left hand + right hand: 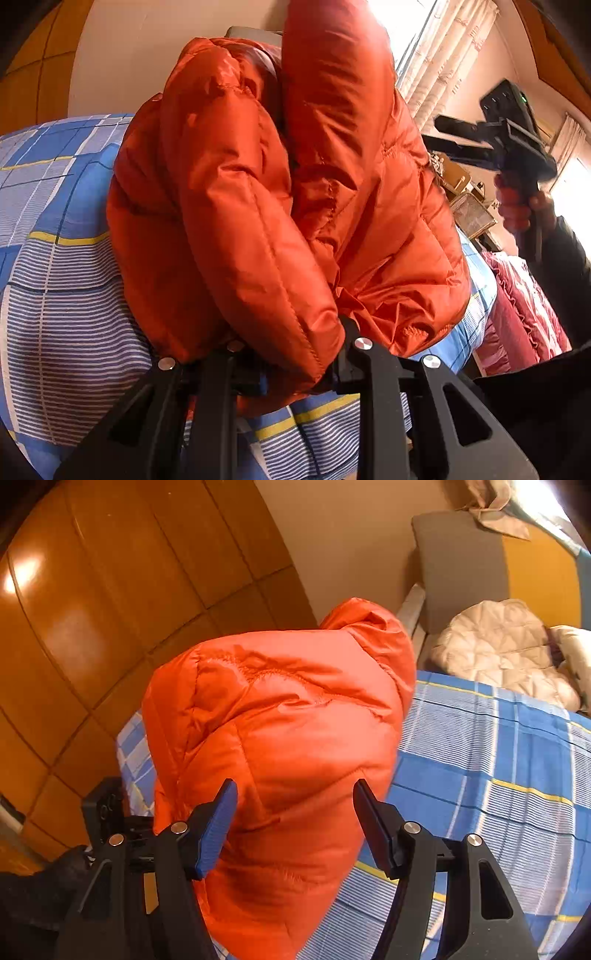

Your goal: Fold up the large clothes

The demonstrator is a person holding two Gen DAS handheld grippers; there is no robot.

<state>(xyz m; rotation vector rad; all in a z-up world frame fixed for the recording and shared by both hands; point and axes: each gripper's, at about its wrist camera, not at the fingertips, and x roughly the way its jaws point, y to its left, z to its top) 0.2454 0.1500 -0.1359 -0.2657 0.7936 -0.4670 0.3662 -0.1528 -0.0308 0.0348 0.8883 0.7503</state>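
Orange puffer jacket (280, 192) sits bunched on the bed (62, 258), its blue plaid sheet showing around it. Left tool (291, 365) is pinching a padded fold at the near edge, the jaws drawn in on the fabric. Right tool (295, 823) stands spread, nothing between its pads, the jacket just beyond them. Shell looks like smooth, glossy nylon, quilted in fat tubes with stitched seams; likely light, springy and slippery, so folds may puff back open. Seams and hems seem the safest holds. A cream quilted garment (506, 650) lies further up the bed
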